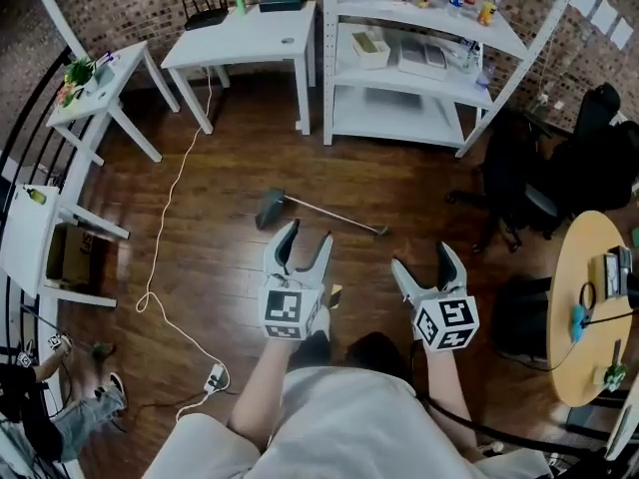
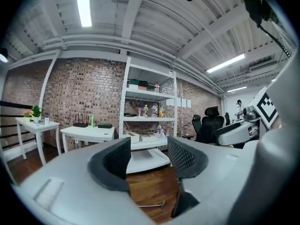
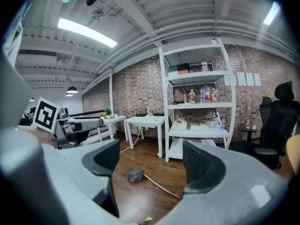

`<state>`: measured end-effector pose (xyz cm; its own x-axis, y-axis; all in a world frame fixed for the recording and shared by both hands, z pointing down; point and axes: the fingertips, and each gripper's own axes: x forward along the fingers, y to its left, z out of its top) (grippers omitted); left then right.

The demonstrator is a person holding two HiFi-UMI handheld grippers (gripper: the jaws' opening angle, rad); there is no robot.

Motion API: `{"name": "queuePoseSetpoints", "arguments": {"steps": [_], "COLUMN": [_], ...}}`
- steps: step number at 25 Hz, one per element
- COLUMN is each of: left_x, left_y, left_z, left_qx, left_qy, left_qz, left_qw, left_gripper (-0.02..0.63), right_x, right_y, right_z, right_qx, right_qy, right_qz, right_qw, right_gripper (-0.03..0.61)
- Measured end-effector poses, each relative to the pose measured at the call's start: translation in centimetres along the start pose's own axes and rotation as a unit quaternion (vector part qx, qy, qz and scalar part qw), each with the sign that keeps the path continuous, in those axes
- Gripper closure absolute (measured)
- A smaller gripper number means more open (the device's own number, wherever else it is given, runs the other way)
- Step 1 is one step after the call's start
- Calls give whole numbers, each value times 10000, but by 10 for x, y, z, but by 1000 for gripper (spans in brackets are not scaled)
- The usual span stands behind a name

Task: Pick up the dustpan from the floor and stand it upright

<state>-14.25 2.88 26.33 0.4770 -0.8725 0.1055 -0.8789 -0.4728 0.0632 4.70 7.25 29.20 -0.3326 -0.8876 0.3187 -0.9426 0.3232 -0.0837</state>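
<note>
The dustpan is a grey pan with a long thin metal handle, and it lies flat on the wooden floor. Both grippers hover above the floor just short of it. My left gripper is open and empty, over the middle of the handle. My right gripper is also open and empty, to the right of the handle's end. In the right gripper view the dustpan lies ahead between the open jaws. The left gripper view shows only the handle's tip below its open jaws.
Behind the dustpan stand a white table and a white shelf unit. A small white table is at the left. A cable runs across the floor to a power strip. At the right are a black chair and a round wooden table.
</note>
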Motion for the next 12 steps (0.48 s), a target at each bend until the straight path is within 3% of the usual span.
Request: {"name": "queuePoseSetpoints", "arguments": {"steps": [3,6,10,12], "left_x": [50,97,149,181], "left_y": [16,10,5,9], "left_z": [-30,-77,-155,-194], "left_qx": [-58,-152,-473,-761], "left_qy": [187,653,1365,1456], "left_qz": [-199,-443,-476,-484], "left_qw": [9996,9968,9884,9852], "left_gripper": [358,360,360,360], "right_x": [45,85,144,184], "right_y": [-21,-56,-100,-121], "right_z": [-30,-78,-166,-217], "right_qx": [72,-111,-634,-879], "right_qy": [494,1146,2220,2615], "right_qz": [-24,-29,367,728], "right_qw": [9988,9933,9723,9584], "right_gripper": [172,172,172,172]}}
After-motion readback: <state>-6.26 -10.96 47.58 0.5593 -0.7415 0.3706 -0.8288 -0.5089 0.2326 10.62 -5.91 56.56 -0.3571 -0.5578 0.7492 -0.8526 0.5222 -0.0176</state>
